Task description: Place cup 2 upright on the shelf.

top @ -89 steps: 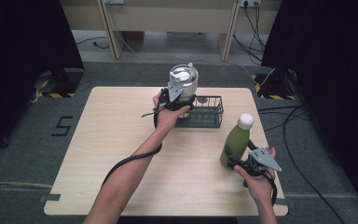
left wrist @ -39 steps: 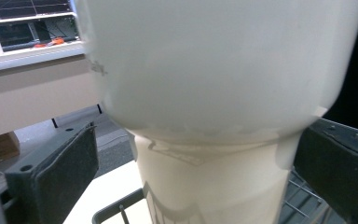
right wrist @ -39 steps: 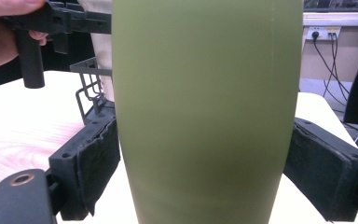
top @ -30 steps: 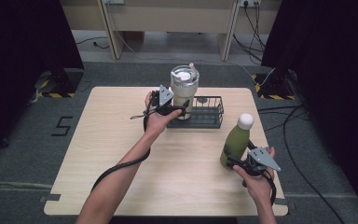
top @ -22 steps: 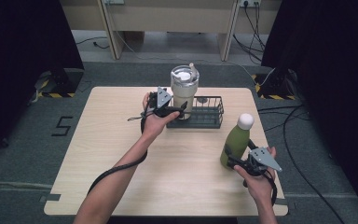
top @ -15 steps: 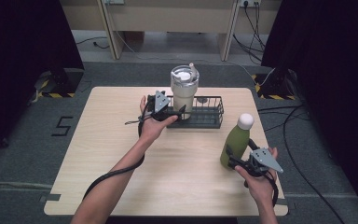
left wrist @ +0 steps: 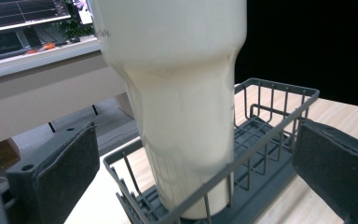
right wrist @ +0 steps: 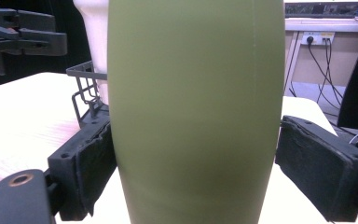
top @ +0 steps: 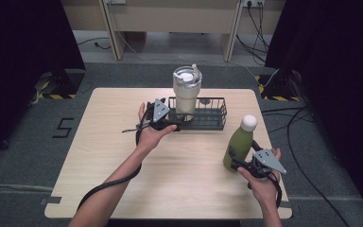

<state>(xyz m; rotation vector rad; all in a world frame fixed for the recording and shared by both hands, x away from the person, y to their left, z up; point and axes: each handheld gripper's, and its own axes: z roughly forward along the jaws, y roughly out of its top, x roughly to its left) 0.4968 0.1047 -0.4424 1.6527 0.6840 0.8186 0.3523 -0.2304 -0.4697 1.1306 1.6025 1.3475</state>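
A cream tumbler (top: 186, 92) (left wrist: 182, 93) with a lid stands upright in the left end of a dark wire basket (top: 217, 102) (left wrist: 279, 93) at the back of the table. My left gripper (top: 171, 123) (left wrist: 191, 177) is open just left of the basket, both pads clear of the tumbler. A green bottle (top: 237, 144) (right wrist: 196, 93) with a white cap stands upright near the right front. My right gripper (top: 235, 163) (right wrist: 196, 172) is shut on its lower body, a pad on each side.
The light wooden table (top: 123, 156) has open surface across its left and middle. The basket's right part (top: 210, 116) holds nothing. Beyond the far edge are desk legs and cables on the floor (top: 264, 28). The bottle sits close to the right edge.
My left gripper has let go of the tumbler and pulled back left and toward me, ending beside the basket. The tumbler stays in the basket. Right gripper and bottle have not moved.
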